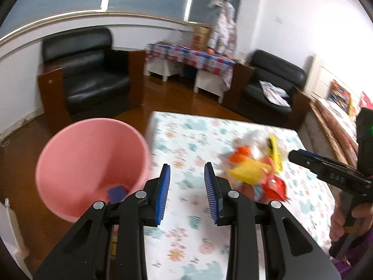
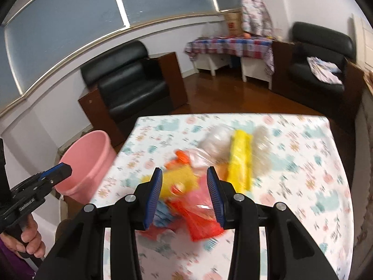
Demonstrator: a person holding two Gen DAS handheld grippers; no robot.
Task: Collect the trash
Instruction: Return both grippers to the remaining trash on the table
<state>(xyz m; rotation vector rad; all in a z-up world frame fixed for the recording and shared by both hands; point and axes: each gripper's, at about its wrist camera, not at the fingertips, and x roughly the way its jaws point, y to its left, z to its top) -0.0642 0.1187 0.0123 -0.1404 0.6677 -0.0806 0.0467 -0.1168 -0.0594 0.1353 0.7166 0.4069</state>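
left wrist view: the floral table [image 1: 186, 140] is carrying a blurred trash pile [image 1: 256, 170] toward its right; the pink bucket [image 1: 93, 158] is standing beside it; the left gripper [image 1: 187, 175] and right gripper [image 2: 184, 179] are hovering released, holding nothing.

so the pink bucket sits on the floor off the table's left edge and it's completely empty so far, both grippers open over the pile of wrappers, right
Not quite: the pink bucket isn't empty. The left wrist view shows a dark blue piece lying at its bottom. The rest holds: the bucket stands off the table's left edge, and the left gripper and right gripper are open, nothing clamped, by the pile of wrappers.
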